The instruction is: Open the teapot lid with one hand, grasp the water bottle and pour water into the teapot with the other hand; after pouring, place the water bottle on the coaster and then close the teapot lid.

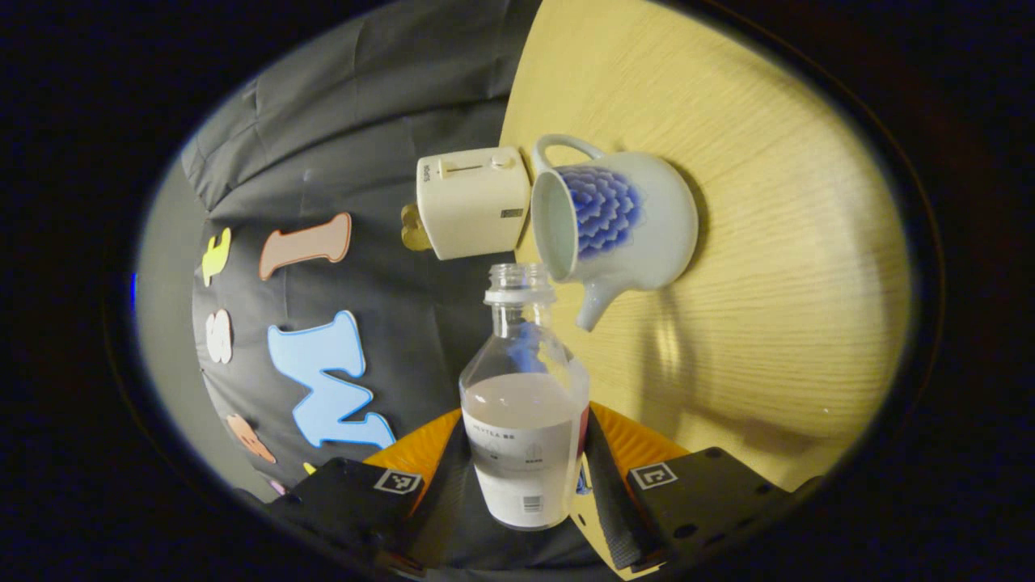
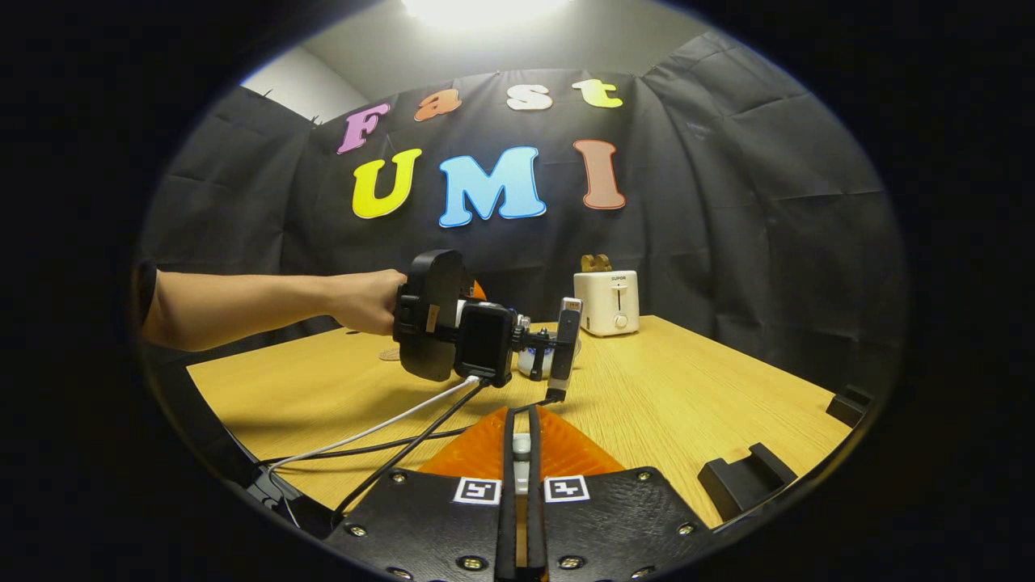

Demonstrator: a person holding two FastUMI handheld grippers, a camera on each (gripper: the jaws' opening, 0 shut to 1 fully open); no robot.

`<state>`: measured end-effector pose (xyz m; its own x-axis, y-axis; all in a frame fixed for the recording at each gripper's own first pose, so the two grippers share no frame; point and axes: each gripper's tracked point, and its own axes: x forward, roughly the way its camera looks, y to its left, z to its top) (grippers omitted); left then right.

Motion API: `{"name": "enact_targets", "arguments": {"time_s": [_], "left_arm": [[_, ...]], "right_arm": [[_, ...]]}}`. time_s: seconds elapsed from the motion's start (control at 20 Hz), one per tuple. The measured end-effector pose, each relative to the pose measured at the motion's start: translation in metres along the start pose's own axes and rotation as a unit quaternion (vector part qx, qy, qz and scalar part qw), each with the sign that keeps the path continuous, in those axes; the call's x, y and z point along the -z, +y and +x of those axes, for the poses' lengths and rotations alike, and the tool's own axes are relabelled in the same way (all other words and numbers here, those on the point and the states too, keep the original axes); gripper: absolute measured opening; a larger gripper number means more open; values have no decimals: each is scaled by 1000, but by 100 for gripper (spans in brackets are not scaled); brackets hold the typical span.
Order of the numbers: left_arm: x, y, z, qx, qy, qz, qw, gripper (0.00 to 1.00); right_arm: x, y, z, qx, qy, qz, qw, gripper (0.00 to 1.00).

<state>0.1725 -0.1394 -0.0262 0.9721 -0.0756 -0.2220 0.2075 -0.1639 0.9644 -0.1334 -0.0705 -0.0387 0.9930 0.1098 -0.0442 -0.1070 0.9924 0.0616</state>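
Left tool (image 1: 524,485) gripped the water bottle (image 1: 524,404) by its lower body, one finger pressed on either side of the label. Its view was rolled sideways, so the table (image 1: 768,267) stood like a wall on one side. The bottle was uncapped and partly filled with clear liquid, and its open neck pointed toward the teapot (image 1: 618,222). That white teapot with a blue scale pattern had no lid on it; its wide mouth faced the bottle's neck and its spout reached out just past it. A cream toaster (image 1: 473,202) sat right behind the teapot, near the table's far edge.

Right tool (image 2: 522,453) was closed, its two fingers nearly touching, with only a small pale piece showing in the slit between them; what that piece was could not be told. Beyond it, over the middle of the table, a person's hand (image 2: 368,301) held the left tool level, cables trailing from it toward the near edge. Two black brackets (image 2: 748,477) lay at the table's near right corner.
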Motion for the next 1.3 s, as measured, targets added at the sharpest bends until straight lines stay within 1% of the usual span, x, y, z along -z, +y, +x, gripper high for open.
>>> {"name": "enact_targets", "arguments": {"time_s": [0.35,0.65,0.8,1.05,1.3], "left_arm": [[1,0,-4,15,8,50,999,86],[-5,11,-1,11,7,88,996,86],[-4,11,0,19,9,112,993,86],[-4,16,-1,24,8,130,991,86],[-9,26,-1,17,6,154,988,86]], "right_arm": [[3,-3,1,2,5,0,1000,5],[7,-4,2,1,12,1,1000,5],[7,-4,3,0,14,1,1000,5],[5,-1,3,-6,12,-2,1000,5],[9,-4,4,-5,18,-3,1000,5]]}}
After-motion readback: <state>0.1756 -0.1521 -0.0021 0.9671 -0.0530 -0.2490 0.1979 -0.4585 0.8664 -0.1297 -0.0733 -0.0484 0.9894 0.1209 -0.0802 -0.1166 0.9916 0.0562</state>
